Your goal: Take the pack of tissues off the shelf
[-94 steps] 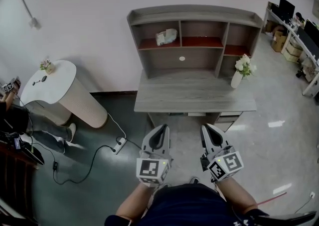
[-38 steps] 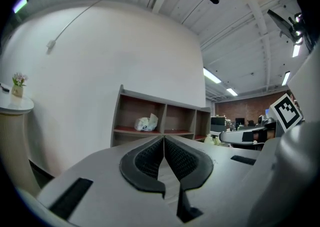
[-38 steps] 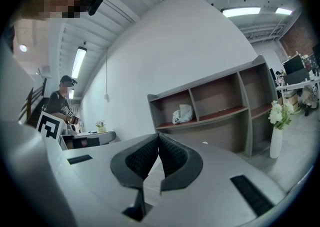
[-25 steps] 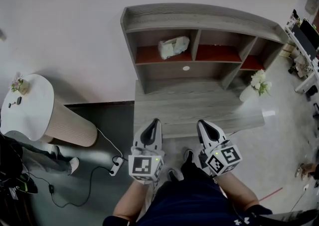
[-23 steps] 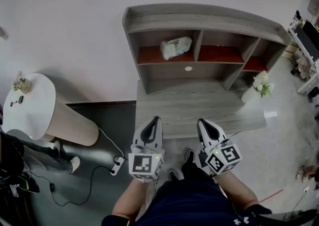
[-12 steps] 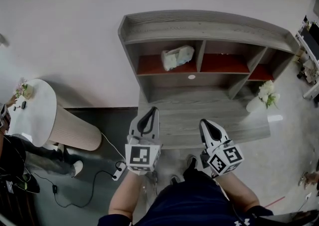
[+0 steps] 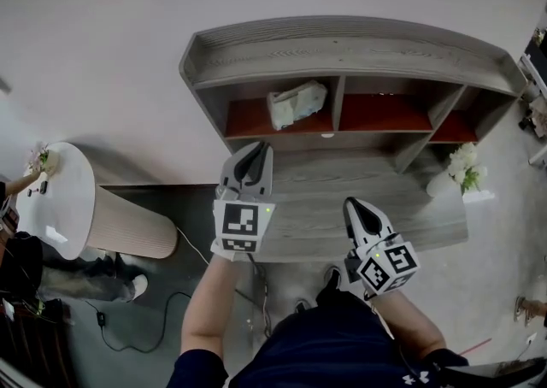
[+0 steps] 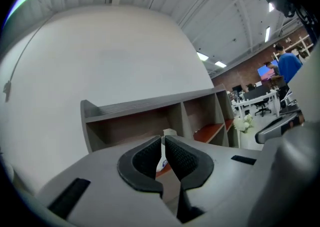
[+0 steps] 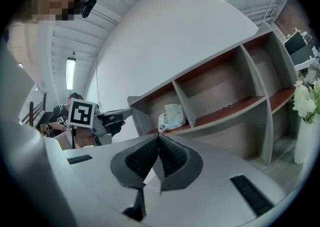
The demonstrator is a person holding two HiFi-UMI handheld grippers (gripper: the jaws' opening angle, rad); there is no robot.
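The pack of tissues (image 7: 297,102), pale and crumpled, lies on the red board in the left compartment of the grey shelf (image 7: 342,40). In the right gripper view the pack of tissues (image 9: 172,116) sits beyond the jaws. My left gripper (image 7: 255,151) is raised over the desk, just short of that compartment, shut and empty. In its own view the left gripper (image 8: 163,138) points at the pack of tissues (image 8: 169,132), whose top peeks over the jaws. My right gripper (image 7: 353,204) hangs lower near the desk's front edge; the right gripper (image 9: 158,136) is shut on nothing.
The shelf stands on a grey desk (image 7: 402,207). A vase of white flowers (image 7: 462,169) is at the desk's right end. A round white table (image 7: 64,198) stands at the left, with a cable (image 7: 162,314) on the floor. The left gripper's marker cube (image 9: 82,113) shows in the right gripper view.
The left gripper has moved forward and up, from the desk's front edge toward the left compartment. The right gripper has moved forward less. The shelf has come nearer in the head view.
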